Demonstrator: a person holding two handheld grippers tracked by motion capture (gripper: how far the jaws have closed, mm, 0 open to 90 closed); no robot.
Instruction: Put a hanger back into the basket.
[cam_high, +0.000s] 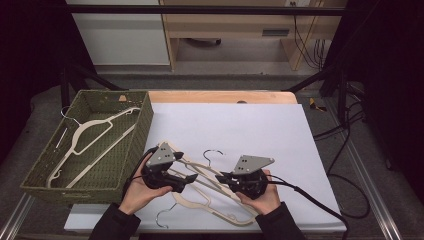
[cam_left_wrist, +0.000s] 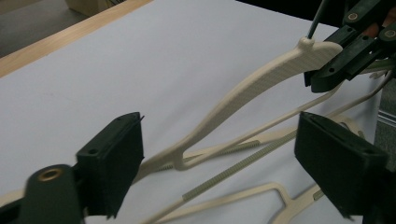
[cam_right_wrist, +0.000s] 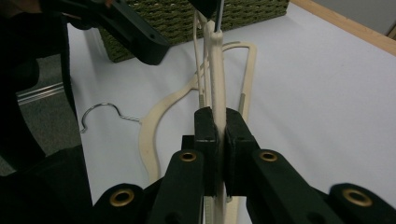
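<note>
The bench (cam_high: 260, 125) under its white sheet carries a loose pile of cream hangers in front of me, and the green woven basket (cam_high: 145, 130) at my left already has one hanger (cam_high: 82, 132) lying in it. My right gripper (cam_right_wrist: 216, 122) is clamped tight on the top hanger (cam_left_wrist: 261, 84) close to its neck, lifting that end off the sheet. My left gripper (cam_left_wrist: 219, 154) stands wide, nothing pinched, its jaws either side of the raised arm of the same hanger.

The biggest risk, I judge, is the pile itself: the hangers (cam_high: 210, 200) beneath overlap mine, and a wire hook (cam_high: 212, 152) or a bar could snag and drag a second one along as I carry toward the basket. Next, my single grip sits near one end, so the hanger may pivot and swing. Smallest: if my left jaws close off-centre on that thin, sloping arm, they could slip off or twist it out of my right.
</note>
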